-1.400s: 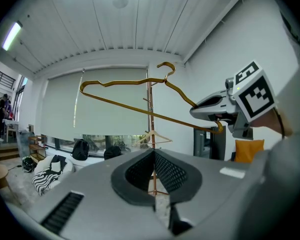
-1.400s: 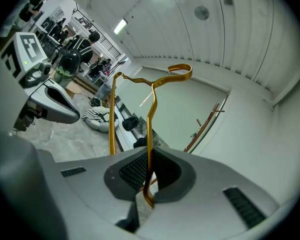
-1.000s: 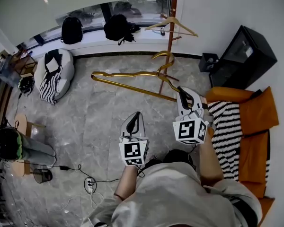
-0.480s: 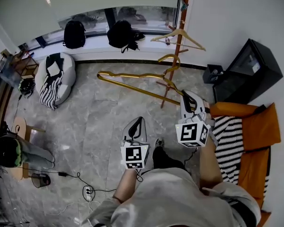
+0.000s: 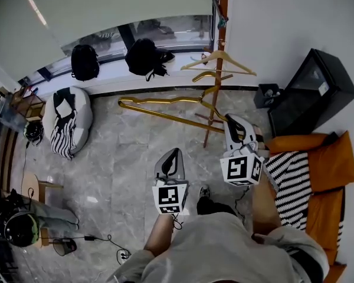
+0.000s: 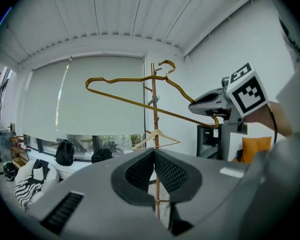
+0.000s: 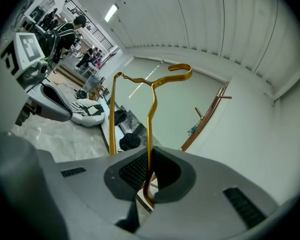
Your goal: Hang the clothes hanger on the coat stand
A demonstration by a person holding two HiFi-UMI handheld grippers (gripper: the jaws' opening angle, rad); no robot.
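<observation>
Nearest the camera, in the lower middle of the head view, the left gripper point(image 5: 173, 153) has its jaws shut and empty; its own view shows the pads meeting at the tip with only the stand's pole behind them. It sits left of the work and plays no part in the carry. Just right of it and slightly higher in the frame, the right gripper point(image 5: 231, 122) is the working hand. In the right gripper view its jaws point(image 7: 149, 176) are clenched on the bent end of the gold hanger point(image 7: 151, 114), with the wire running up out of the pads. From that held end the gold hanger point(image 5: 171, 118) has its long axis running across the head view towards the left and a little upward, so most of it hangs out to the left of the grip. Its hook curls up near the middle of the frame, right against the pole of the coat stand point(image 5: 220, 16). There it sits just below a wooden hanger point(image 5: 236, 65) already on a peg. Whether the gold hook rests on a peg or only lies beside the pole cannot be told. The stand is beyond the right gripper, above it in the frame, so the coming move looks like a short reach forward and up by that hand.
</observation>
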